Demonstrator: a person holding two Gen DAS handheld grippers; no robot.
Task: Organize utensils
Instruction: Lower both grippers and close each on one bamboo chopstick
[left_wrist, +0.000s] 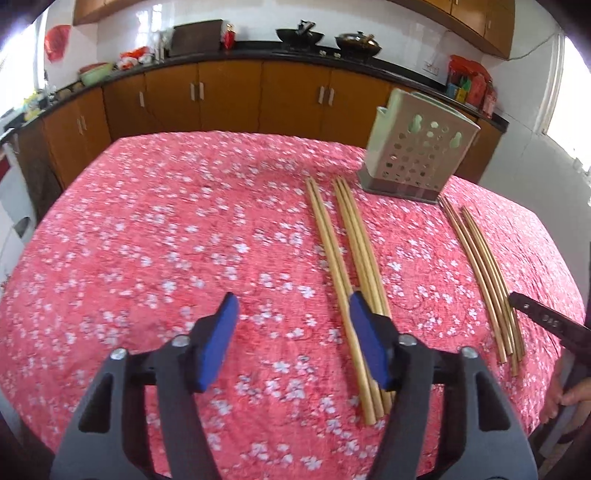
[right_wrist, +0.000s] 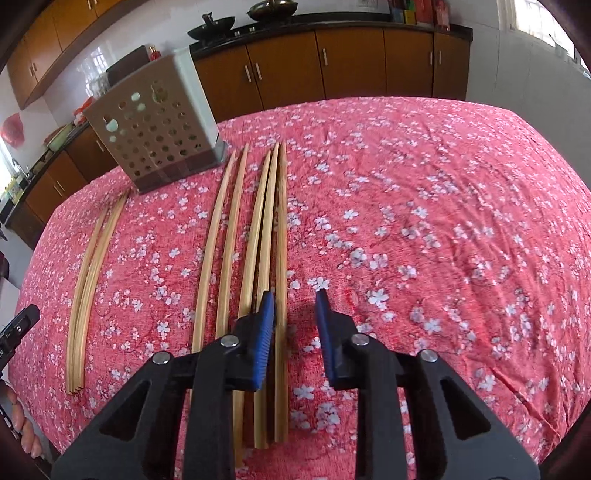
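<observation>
The left gripper (left_wrist: 293, 306) hangs over the table (left_wrist: 147, 221) with its blue pads apart and nothing between them; its right pad (left_wrist: 365, 332) hides part of the nearer chopsticks (left_wrist: 332, 251), whose ends show below it. The right gripper (right_wrist: 295, 306) also stands open, narrower, empty, its left pad (right_wrist: 264, 332) covering part of another bunch of chopsticks (right_wrist: 271, 221). No earlier view shows how the jaws came to this. All chopsticks lie loose on the flowered cloth, pointing toward the far edge, where the perforated holder (left_wrist: 417, 155) stands upright; what is inside it cannot be seen. A hand (left_wrist: 565, 398) is cut off at the right edge. White marks on the other gripper's black finger (left_wrist: 543, 317) are too small to read.
</observation>
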